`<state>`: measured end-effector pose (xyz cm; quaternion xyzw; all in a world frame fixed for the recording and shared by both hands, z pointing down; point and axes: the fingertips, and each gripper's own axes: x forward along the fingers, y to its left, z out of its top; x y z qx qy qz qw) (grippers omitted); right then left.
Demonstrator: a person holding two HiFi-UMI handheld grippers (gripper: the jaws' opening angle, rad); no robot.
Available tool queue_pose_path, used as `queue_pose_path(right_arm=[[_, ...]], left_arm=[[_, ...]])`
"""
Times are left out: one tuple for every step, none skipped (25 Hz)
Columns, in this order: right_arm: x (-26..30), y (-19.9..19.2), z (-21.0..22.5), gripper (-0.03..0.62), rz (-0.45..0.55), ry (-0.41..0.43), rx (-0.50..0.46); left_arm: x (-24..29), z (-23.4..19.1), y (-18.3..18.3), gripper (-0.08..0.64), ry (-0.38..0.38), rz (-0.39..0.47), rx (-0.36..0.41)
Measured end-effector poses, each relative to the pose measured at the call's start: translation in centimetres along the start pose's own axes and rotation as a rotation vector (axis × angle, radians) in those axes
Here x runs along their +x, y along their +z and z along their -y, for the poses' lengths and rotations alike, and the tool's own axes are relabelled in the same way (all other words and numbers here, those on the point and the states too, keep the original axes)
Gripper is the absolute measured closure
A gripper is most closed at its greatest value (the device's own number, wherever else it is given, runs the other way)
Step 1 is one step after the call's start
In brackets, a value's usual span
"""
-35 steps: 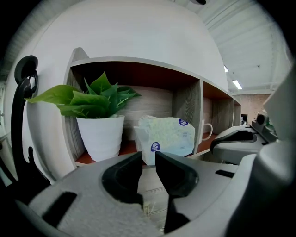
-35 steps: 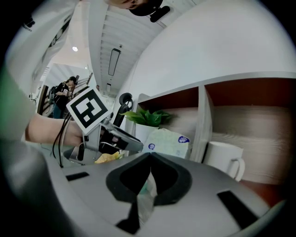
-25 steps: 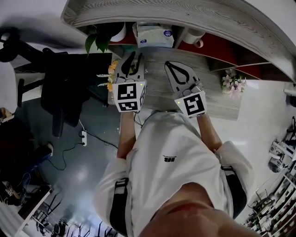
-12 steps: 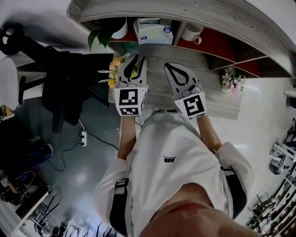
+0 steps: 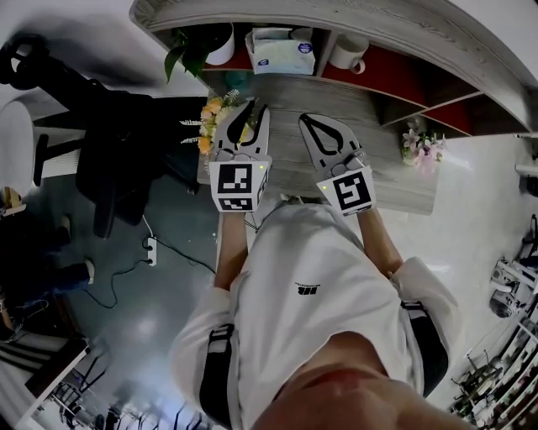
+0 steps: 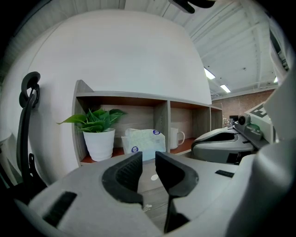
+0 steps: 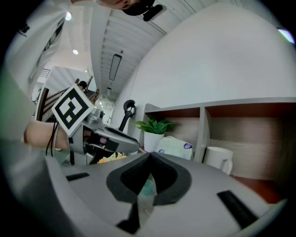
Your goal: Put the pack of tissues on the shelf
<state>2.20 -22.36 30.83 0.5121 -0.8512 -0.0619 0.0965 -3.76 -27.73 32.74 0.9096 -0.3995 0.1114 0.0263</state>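
The pack of tissues (image 5: 282, 52) is white and pale blue with round blue stickers. It stands in the left compartment of the wooden shelf (image 5: 252, 10), between a potted plant (image 5: 220, 46) and the divider. The same pack (image 6: 143, 141) lies straight ahead in the left gripper view. In the right gripper view the pack (image 7: 175, 147) is also in sight. My left gripper (image 5: 255, 107) hovers over the table short of the shelf, open by a narrow gap and empty. Beside it my right gripper (image 5: 303, 117) is shut with nothing between its tips.
A white mug (image 5: 349, 55) sits in the neighbouring compartment. Orange and yellow flowers (image 5: 212, 122) stand at the table's left edge, pink flowers (image 5: 423, 151) at its right. The grey wooden table (image 5: 395, 185) runs under both grippers. A black chair (image 5: 118, 143) stands to the left.
The left gripper has drawn back a little from the shelf, widening its distance to the tissue pack. The right gripper has barely moved. The pack stays on the shelf.
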Motion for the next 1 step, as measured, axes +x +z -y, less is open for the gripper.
queue_pose_path(right_arm=[[-0.12, 0.06, -0.16, 0.568, 0.001, -0.001, 0.0]], left_arm=[[-0.23, 0.08, 0.04, 0.468, -0.001, 0.002, 0.001]])
